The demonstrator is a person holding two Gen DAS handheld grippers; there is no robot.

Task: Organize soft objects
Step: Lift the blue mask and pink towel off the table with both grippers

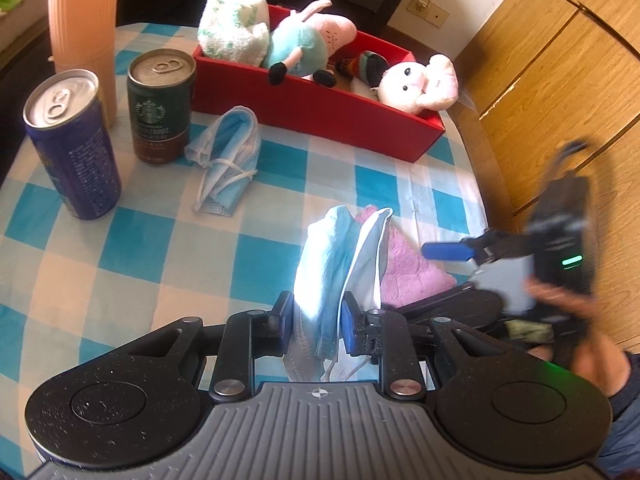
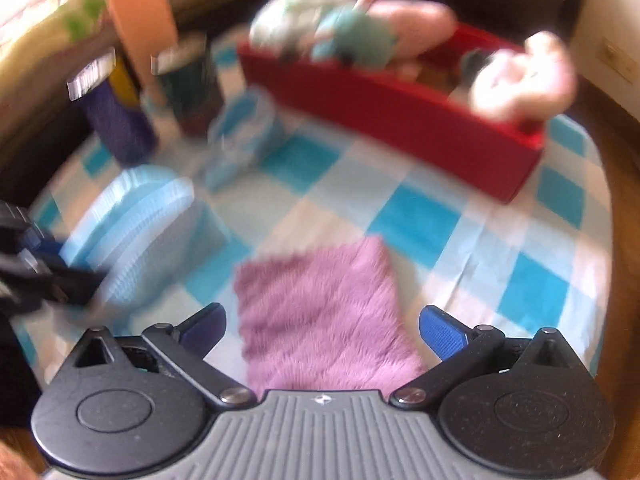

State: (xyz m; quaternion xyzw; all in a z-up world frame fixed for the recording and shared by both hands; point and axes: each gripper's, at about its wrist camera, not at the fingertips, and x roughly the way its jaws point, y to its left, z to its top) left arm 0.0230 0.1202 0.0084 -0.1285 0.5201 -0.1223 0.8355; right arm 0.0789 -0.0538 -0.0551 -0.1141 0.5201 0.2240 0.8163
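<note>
My left gripper is shut on a blue face mask and holds it above the checked tablecloth; the mask also shows, blurred, in the right wrist view. A pink fluffy cloth lies flat on the table just beyond my right gripper, which is open and empty above its near edge. The cloth also shows behind the mask in the left wrist view. A second crumpled blue mask lies by the cans. A red box at the back holds a folded towel and plush toys.
Two drink cans stand at the left, a blue one and a green Starbucks one, with a tall peach ribbed bottle behind them. The table's right edge borders wooden cabinets. The right wrist view is motion-blurred.
</note>
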